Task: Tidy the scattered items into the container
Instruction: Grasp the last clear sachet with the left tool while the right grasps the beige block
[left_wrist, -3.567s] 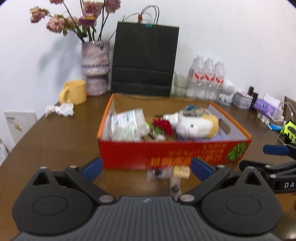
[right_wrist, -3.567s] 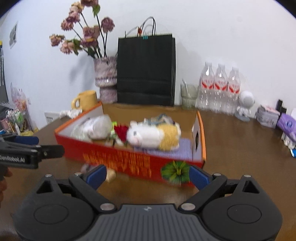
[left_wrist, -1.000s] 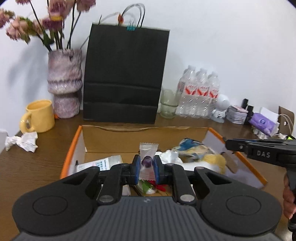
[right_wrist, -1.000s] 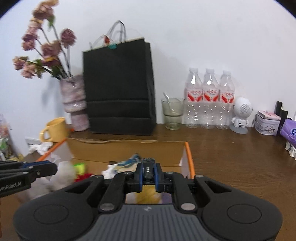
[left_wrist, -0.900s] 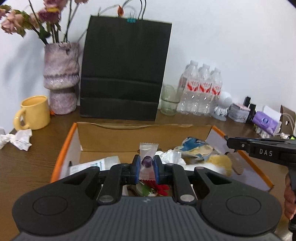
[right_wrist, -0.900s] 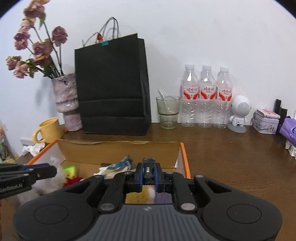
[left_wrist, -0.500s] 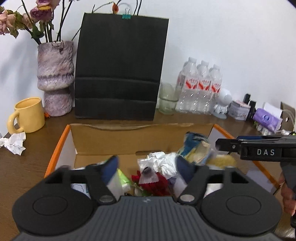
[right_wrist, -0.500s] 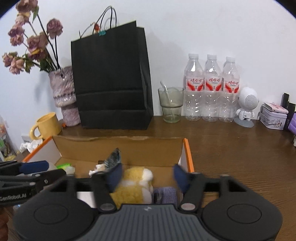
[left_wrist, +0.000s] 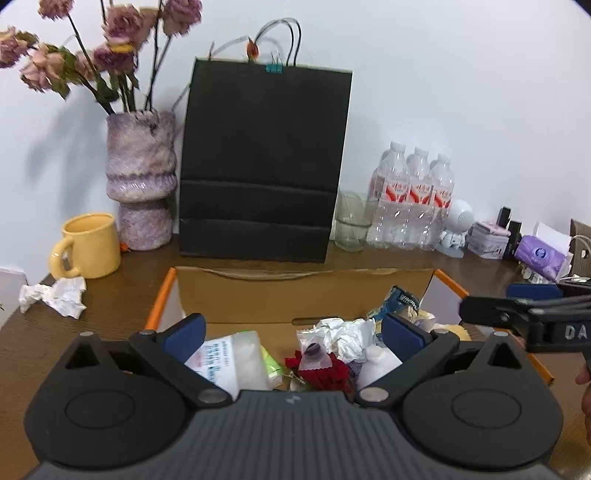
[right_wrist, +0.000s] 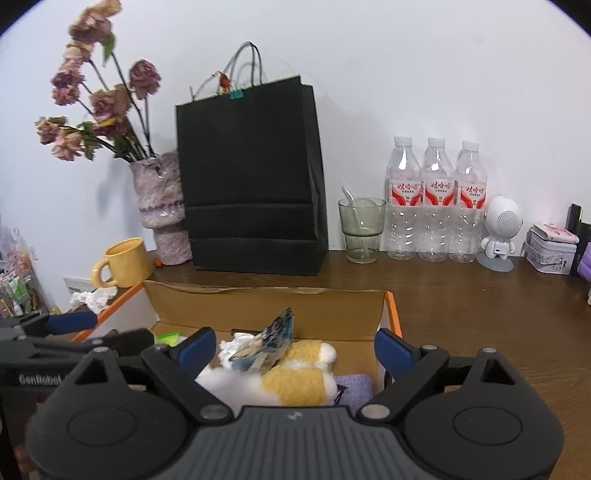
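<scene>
The open cardboard box with orange rims (left_wrist: 164, 295) sits on the brown wooden table (right_wrist: 480, 314) right in front of me, and the things I am tidying lie inside it: one clear candy wrapper with a dark sweet (left_wrist: 313, 352) resting on a red flower-like piece (left_wrist: 327, 373), one crumpled white paper (left_wrist: 345, 332), one white printed packet (left_wrist: 229, 354) to the left, one blue patterned packet (right_wrist: 271, 341) leaning against the yellow-and-white plush toy (right_wrist: 291, 380), and a purple cloth (right_wrist: 354, 387) at the near right corner. My left gripper (left_wrist: 291, 334) hangs over the near side of the box with its blue-padded fingers spread wide and nothing between them; my right gripper (right_wrist: 293, 349) is likewise spread wide and empty over the plush. Each gripper shows at the other's side, well apart. Beyond the far wall of the box there is a strip of bare table before one black paper bag (left_wrist: 258, 166), one mottled purple vase of dried roses (left_wrist: 140, 177), one yellow mug (left_wrist: 90, 245) and one wad of tissue (left_wrist: 55, 295) at the left, then one glass with a spoon (right_wrist: 362, 230), three water bottles (right_wrist: 436, 199) and one white robot figure (right_wrist: 498, 229) at the right. Right of the box the table lies open.
</scene>
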